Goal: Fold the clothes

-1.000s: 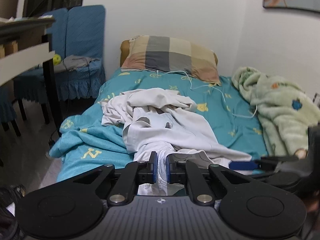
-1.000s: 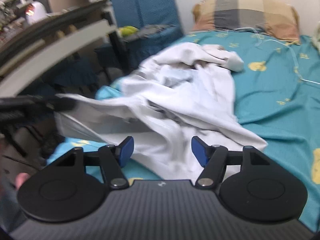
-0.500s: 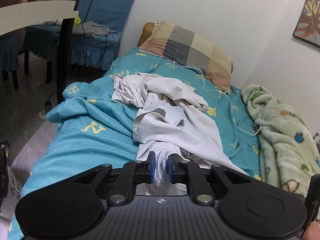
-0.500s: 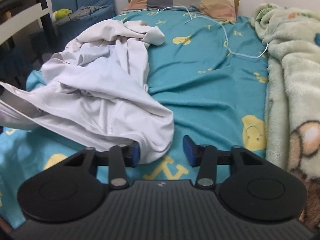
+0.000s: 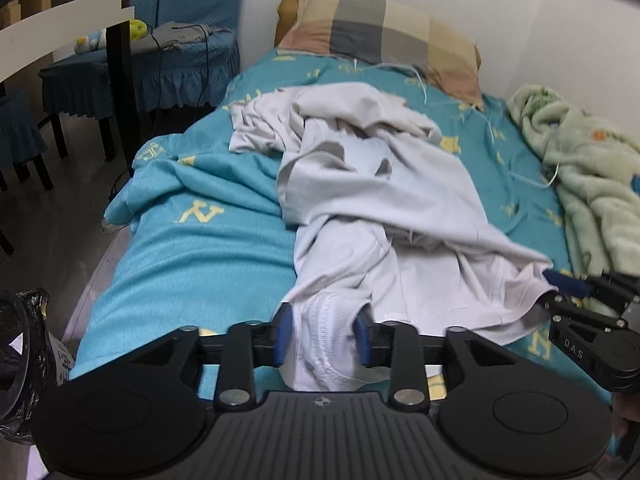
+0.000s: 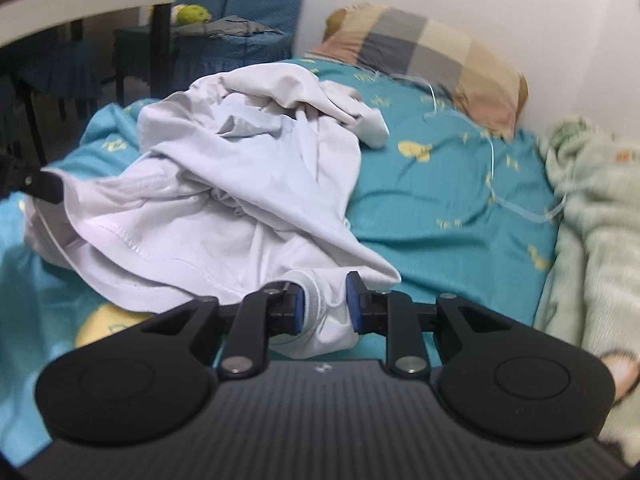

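White garment rumpled on teal bedsheet beside green blanket.

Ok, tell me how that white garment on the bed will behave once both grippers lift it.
The white garment lies crumpled in loose folds, so it will probably sag between the left gripper and right gripper. It looks thin, likely light. Layers overlap, so parts may drag across the teal bedsheet or stay tangled.

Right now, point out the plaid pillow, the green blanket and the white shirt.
plaid pillow (image 5: 380, 28), left wrist view, middle of its checked cover.
green blanket (image 5: 588, 168), left wrist view, rumpled middle.
white shirt (image 6: 256, 184), right wrist view, crumpled body.
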A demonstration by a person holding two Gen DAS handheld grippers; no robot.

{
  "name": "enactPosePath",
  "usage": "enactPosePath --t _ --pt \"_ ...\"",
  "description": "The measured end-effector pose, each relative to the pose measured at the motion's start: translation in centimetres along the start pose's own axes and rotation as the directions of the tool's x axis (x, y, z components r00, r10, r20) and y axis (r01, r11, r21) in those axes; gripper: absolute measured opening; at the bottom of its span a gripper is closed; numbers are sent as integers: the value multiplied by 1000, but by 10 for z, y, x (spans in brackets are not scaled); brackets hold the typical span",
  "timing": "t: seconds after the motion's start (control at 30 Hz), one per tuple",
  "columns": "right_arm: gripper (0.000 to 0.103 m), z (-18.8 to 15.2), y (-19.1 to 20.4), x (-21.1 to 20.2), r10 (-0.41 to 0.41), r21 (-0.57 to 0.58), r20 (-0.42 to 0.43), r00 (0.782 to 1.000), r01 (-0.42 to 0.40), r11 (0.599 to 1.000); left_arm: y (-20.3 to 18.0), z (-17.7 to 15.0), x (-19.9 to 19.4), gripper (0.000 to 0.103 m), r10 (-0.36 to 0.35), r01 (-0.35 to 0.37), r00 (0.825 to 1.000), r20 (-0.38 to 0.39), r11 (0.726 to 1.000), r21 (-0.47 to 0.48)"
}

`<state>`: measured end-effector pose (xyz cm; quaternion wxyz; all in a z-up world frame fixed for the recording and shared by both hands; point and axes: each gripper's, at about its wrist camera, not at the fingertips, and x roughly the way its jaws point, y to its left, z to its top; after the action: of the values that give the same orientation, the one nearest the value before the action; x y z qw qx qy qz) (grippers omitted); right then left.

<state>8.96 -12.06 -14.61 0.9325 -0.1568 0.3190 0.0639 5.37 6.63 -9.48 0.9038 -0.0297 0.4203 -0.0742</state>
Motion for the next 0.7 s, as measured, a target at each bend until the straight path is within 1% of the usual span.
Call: enactPosePath --t 0.07,0.1,0.23,0.3,0.37,0.4,0.43,0.47,0.5,0.53,0.57,0.6,0.63,0.67,0.7 --pt "25 -1 9 -2 -26 -87 14 1000 27 996 -3 -3 3 54 17 -16 1000 -21 1000 22" --pt "25 -2 14 -4 -30 -128 27 999 33 991 -5 -4 6 56 26 -25 999 -38 999 34" --pt "24 -5 34 -6 -6 -284 77 997 27 958 -12 -12 14 57 55 -47 994 -92 995 88" --pt "24 -8 46 -2 -3 -375 77 997 32 926 -16 -15 16 58 66 -53 993 -102 991 119" --pt "22 -12 55 4 -18 -460 65 998 46 887 -20 -18 17 59 82 -65 991 -106 986 153" --pt "22 -12 54 7 -36 -463 56 998 58 885 -22 -19 18 59 91 -72 990 -107 983 170" --pt "20 -11 50 8 -59 -444 50 997 75 893 -24 -21 19 59 101 -80 989 -109 980 184" --pt "15 -9 47 10 -81 -425 43 996 92 901 -25 -22 21 59 111 -88 987 -112 977 193" --pt "12 -6 37 9 -95 -360 37 995 102 927 -25 -23 22 59 120 -95 986 -116 976 198" --pt "12 -2 22 7 -103 -260 32 994 108 960 -25 -24 24 59 130 -105 984 -119 974 199" --pt "12 3 7 5 -110 -157 26 994 113 981 -23 -24 25 59 141 -115 983 -120 974 196" --pt "13 5 -7 3 -119 -59 15 993 120 991 -21 -24 26 61 146 -122 982 -121 975 187" --pt "14 4 -19 2 -130 17 -4 991 130 991 -18 -24 26 61 142 -119 982 -123 978 173" --pt "14 1 -29 3 -140 66 -28 990 141 988 -15 -24 26 61 134 -114 983 -124 981 158" --pt "17 -2 -34 4 -143 89 -53 988 147 985 -14 -24 26 60 130 -111 984 -124 982 152"
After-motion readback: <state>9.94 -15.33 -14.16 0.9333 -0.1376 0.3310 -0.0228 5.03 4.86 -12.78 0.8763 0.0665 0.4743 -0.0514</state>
